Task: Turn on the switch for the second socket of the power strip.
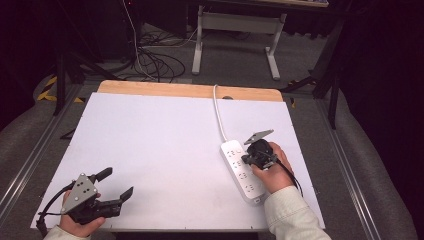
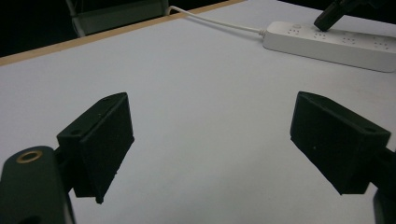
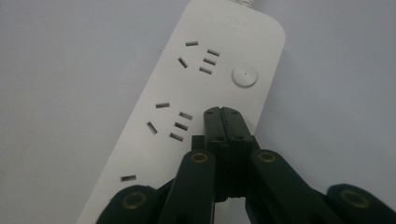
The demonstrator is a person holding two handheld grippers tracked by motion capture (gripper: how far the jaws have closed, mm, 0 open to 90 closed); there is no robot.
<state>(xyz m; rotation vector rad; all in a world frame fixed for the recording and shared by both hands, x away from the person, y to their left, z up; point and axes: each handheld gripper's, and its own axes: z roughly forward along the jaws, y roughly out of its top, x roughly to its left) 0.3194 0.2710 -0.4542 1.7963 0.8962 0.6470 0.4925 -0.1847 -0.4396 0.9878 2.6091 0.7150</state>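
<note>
White table [image 1: 165, 150] — right gripper [image 3: 223, 114] pressed shut above power strip [image 3: 187, 93], button [image 3: 244, 75] visible; left gripper [image 2: 210, 135] wide, empty.

White power strip [image 3: 205, 93], white table [image 1: 160, 150], black tools [image 3: 224, 114].

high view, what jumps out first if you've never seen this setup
A white power strip lies toward the right of the white table, its cord running to the far edge. The right gripper, jaws shut, sits over the strip near its round button. The left gripper rests wide open at the near left corner.
</note>
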